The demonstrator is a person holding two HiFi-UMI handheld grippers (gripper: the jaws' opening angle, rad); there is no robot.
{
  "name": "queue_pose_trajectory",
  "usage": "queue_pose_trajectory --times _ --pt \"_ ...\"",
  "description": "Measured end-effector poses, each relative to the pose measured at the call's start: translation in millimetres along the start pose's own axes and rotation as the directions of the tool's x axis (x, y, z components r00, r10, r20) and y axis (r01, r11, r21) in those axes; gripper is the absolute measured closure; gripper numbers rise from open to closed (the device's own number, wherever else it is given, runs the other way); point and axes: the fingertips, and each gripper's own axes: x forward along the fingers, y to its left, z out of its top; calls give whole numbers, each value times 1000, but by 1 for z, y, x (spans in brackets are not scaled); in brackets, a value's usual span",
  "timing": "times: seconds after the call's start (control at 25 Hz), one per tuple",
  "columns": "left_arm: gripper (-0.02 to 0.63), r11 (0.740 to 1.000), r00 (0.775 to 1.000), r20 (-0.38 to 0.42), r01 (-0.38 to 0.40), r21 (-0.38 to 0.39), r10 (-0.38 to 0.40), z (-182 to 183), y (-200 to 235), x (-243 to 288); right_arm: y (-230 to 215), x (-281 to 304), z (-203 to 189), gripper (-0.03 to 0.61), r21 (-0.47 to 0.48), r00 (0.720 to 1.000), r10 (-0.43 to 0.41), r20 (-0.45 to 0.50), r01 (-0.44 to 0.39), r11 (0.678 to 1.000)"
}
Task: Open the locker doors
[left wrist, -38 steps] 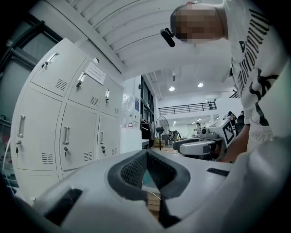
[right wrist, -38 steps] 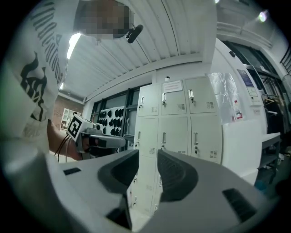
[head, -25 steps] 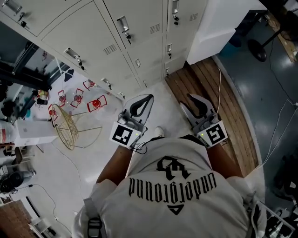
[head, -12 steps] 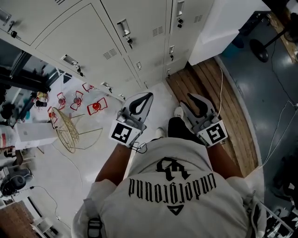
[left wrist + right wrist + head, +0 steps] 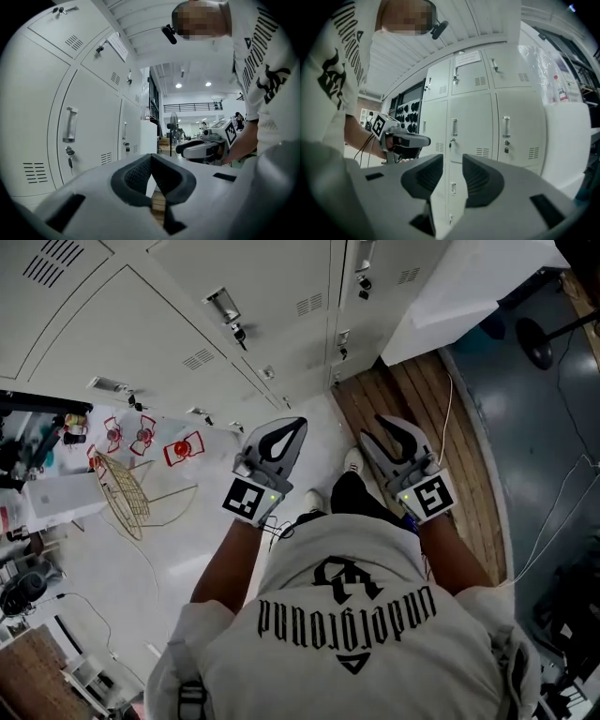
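Observation:
A wall of cream locker doors [image 5: 187, 296] fills the top of the head view, all closed, each with a metal handle [image 5: 222, 306] and a key in the lock. My left gripper [image 5: 298, 424] hangs in front of them, shut with its tips touching and nothing held. My right gripper [image 5: 375, 430] is beside it, open, with nothing in the gap. In the left gripper view my left gripper [image 5: 151, 157] points along the locker row, where a door handle [image 5: 70, 123] stands at the left. In the right gripper view my right gripper [image 5: 452, 161] faces the closed doors [image 5: 471, 126] from some distance.
A gold wire basket [image 5: 127, 493] and red wire pieces [image 5: 187, 448] lie on the white floor at the left. A wooden floor strip [image 5: 422, 399] with a thin cable [image 5: 441, 418] runs at the right, beside a white cabinet [image 5: 441, 296]. The person's shoes [image 5: 352, 463] stand between the grippers.
The person has stepped towards the lockers: a leg and shoe now show between the grippers and the lockers loom larger. Both grippers keep their pose and jaw state.

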Motion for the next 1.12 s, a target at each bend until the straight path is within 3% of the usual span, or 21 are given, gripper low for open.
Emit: queue_pose_trajectory --times 0.32,0.56,0.72,0.84,1.12 --pt "607 999 998 -54 -30 -18 29 -34 44 83 -88 49 -51 437 29 997 54 -62 -52 998" --pt "606 999 993 -113 -41 -36 37 -81 74 136 -148 98 -104 428 16 993 76 -85 -75 997" --pt "606 998 989 -143 -52 -33 47 -119 92 165 -171 126 -151 420 23 985 112 -134 -110 994" --pt "606 998 985 -165 -65 -23 60 -145 104 181 -182 148 -181 419 10 984 136 -116 -136 991" --pt "606 998 977 -204 -63 22 66 -196 123 213 -205 182 -256 413 24 974 138 -181 -136 990"
